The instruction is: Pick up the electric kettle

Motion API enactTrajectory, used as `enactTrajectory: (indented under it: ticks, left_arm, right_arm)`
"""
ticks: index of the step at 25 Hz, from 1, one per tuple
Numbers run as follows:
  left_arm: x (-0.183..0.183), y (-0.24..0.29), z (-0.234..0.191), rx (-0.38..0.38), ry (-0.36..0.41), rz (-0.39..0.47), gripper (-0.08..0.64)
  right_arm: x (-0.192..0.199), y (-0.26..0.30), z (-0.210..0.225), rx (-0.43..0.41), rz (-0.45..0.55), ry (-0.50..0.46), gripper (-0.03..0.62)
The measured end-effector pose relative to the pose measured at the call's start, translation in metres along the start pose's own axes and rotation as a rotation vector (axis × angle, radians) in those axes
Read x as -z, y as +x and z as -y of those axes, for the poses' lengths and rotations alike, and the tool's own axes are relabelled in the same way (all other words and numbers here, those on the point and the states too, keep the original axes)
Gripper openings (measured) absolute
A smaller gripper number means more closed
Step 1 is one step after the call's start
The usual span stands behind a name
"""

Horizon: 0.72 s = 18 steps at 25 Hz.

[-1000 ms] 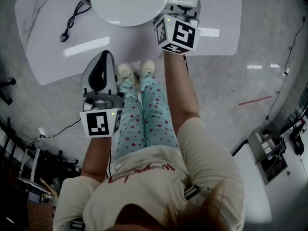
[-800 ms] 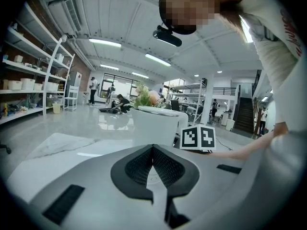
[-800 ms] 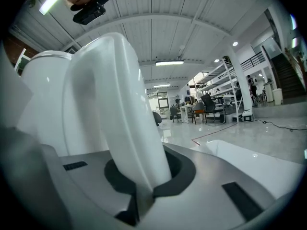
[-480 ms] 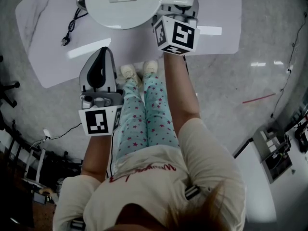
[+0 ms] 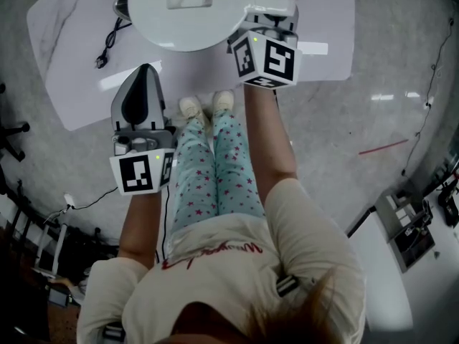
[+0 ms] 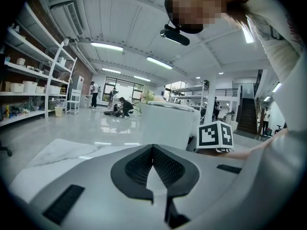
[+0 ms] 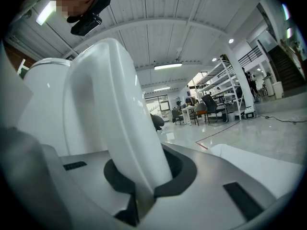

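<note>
The white electric kettle (image 5: 193, 9) hangs over the white table (image 5: 323, 20), seen from above with its lid toward me. My right gripper (image 5: 271, 11) is shut on the kettle's handle (image 7: 120, 114), which stands upright between the jaws (image 7: 144, 176), with the kettle's body (image 7: 43, 104) to the left. My left gripper (image 5: 143, 74) is shut and empty, off the table's near edge and left of the kettle. In the left gripper view the jaws (image 6: 152, 150) point toward the kettle (image 6: 170, 123) and the right gripper's marker cube (image 6: 216, 134).
A dark kettle base (image 5: 122, 2) peeks out at the kettle's left, its black cord and plug (image 5: 107, 38) lying on the table. The person's legs and shoes (image 5: 208, 106) stand at the table's near edge. Shelves (image 6: 29, 80) line the room's left side.
The kettle looks larger, having risen toward the camera with the right gripper. The left gripper has drifted left and a little up.
</note>
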<state>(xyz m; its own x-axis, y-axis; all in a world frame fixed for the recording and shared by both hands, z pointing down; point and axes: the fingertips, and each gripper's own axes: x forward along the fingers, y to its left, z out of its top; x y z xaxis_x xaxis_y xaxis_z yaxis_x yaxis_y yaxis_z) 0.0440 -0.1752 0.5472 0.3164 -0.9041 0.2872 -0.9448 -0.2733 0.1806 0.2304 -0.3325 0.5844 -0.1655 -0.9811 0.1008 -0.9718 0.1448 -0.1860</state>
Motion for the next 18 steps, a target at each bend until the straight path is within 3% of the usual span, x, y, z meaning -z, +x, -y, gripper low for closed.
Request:
enactTrajectory:
  ticks: [7,18]
  left_arm:
    - [-0.016,-0.012,0.006,0.016,0.044,0.002,-0.002]
    - [-0.061,-0.055,0.020,0.000,0.103,0.015,-0.002]
  right_arm:
    - [-0.035,-0.016,-0.013,-0.016,0.003,-0.028,0.031]
    - [-0.113,-0.052,-0.018,-0.004,0.023,0.019,0.031]
